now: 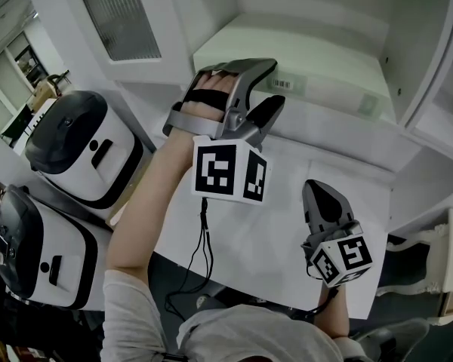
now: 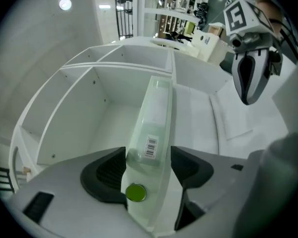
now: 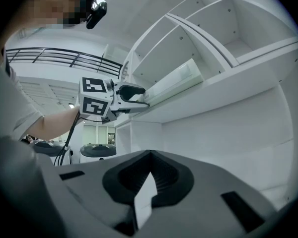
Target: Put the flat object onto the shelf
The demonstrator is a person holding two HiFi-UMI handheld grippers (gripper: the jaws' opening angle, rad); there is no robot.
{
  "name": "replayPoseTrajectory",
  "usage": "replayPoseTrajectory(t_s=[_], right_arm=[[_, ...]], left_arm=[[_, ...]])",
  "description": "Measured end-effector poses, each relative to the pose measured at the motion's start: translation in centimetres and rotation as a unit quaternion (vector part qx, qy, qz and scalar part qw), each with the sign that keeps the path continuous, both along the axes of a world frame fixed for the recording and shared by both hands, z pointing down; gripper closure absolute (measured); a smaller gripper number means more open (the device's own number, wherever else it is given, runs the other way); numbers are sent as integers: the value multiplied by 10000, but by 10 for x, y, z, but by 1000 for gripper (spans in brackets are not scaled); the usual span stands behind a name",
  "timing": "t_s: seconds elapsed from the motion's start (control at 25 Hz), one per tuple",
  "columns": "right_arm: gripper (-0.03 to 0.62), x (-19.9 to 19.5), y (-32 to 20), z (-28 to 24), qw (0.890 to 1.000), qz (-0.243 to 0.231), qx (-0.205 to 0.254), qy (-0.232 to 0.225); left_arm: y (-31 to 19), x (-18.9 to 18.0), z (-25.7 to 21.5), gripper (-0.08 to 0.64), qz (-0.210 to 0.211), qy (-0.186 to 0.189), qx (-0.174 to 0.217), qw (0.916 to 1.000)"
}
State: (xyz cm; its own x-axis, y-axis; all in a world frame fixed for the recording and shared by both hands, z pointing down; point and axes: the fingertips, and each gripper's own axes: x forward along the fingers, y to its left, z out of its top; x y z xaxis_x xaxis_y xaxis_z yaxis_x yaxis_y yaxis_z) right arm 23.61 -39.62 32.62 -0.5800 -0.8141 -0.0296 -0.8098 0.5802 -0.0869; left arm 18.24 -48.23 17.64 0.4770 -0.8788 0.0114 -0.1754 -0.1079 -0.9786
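Observation:
The flat object is a pale, translucent flat box (image 1: pixel 302 55) with a barcode label and a green dot. It lies on the white shelf (image 1: pixel 332 130), its near end at the shelf's front edge. My left gripper (image 1: pixel 275 83) points level at the shelf, rolled on its side, and is shut on the box's near end. In the left gripper view the box (image 2: pixel 156 115) runs away between both pads (image 2: pixel 114 170). The right gripper view shows the box (image 3: pixel 176 79) on the shelf board (image 3: pixel 233 83). My right gripper (image 1: pixel 318 188) hovers over the table, shut and empty.
Two white-and-black rounded appliances (image 1: pixel 83 149) (image 1: pixel 38 255) stand at the left. A white table (image 1: pixel 279 232) lies below the shelf. Upright dividers (image 2: pixel 92 73) split the shelf into bays. A black cable (image 1: pixel 200 255) hangs from the left gripper.

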Motion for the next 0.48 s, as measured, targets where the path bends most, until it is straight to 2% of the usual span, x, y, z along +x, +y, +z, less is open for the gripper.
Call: replayPoseTrajectory(t_s=[0.16,0.32,0.4,0.48], right_arm=[[588,-6,6,-2,10000,-33,17,-11],[586,-15,14,-3,9999,-115,37,16],[587,-20,18,-3,9999,-116,40,24],[586,-26,22,-3,9999,-104,34,18]], left_arm=[[19,-6,-3,287,255,728,-326,9965],[38,-22,-10,504,286,1456,-229,9887],[47,-31,-7,543,294,1711,-316,9843],[57,-37,0,546,355,1974,-495,9784]])
